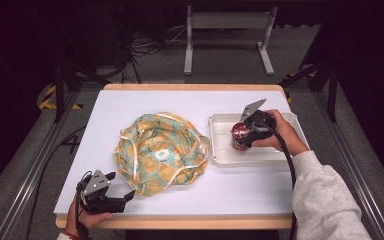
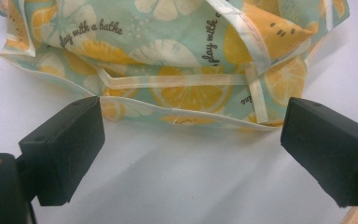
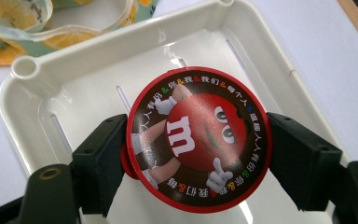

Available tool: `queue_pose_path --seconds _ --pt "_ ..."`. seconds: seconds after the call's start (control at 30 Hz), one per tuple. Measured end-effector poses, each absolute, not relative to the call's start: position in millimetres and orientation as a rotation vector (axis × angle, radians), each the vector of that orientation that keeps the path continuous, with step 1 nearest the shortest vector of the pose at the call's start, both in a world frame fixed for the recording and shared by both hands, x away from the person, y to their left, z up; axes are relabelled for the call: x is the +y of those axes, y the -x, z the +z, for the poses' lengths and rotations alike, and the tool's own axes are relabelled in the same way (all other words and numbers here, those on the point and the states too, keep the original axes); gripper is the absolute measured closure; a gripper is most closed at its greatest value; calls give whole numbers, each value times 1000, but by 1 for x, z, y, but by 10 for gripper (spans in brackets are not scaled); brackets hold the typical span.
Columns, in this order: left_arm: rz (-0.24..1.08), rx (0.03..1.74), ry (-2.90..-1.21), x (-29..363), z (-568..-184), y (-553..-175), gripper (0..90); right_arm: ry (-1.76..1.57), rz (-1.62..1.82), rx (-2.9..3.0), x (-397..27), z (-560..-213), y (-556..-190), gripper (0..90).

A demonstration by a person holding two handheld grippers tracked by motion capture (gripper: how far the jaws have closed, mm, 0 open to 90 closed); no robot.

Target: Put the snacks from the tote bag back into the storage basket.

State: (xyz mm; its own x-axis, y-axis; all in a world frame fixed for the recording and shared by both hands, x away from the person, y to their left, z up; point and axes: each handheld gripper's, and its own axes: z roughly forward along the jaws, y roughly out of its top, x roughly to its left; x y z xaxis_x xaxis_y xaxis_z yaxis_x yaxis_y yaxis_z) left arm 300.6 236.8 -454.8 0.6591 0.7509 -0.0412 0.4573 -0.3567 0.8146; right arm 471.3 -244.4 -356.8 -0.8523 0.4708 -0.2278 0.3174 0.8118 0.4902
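Note:
A round red tin (image 3: 198,137) with a cartoon candy figure on its lid sits between the jaws of my right gripper (image 3: 196,136), which is shut on its sides. In the high view the tin (image 1: 239,131) and right gripper (image 1: 241,137) are over the white plastic tray (image 1: 219,159) at the table's right. A teal cloth with a lemon print (image 1: 160,152) lies bunched in the middle of the table. My left gripper (image 1: 121,185) stands open at the front left, just short of the cloth's near edge (image 2: 186,116), with nothing between its jaws (image 2: 191,149).
The white table top (image 1: 130,110) has bare room at the back and front. The tray's slotted floor (image 3: 74,107) holds nothing else. A cloth strap (image 3: 74,30) lies just outside the tray's corner. A metal stand (image 1: 227,30) is on the floor beyond the table.

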Motion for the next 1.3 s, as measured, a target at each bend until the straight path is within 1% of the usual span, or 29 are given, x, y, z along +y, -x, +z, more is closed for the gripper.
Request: queue_pose_path --seconds 0.4,0.9,1.0,1.3 --pt "428 940 -2011 236 -455 -301 70 -607 580 2683 -251 -367 -469 247" --pt "425 938 -2012 235 -455 -301 70 -624 595 2683 -254 -366 -468 242" --pt "427 939 -2012 236 -455 -301 70 -636 588 2681 -255 -365 -468 220" --pt "430 935 -2021 235 -455 -301 70 -638 598 2668 -260 -361 -465 217"
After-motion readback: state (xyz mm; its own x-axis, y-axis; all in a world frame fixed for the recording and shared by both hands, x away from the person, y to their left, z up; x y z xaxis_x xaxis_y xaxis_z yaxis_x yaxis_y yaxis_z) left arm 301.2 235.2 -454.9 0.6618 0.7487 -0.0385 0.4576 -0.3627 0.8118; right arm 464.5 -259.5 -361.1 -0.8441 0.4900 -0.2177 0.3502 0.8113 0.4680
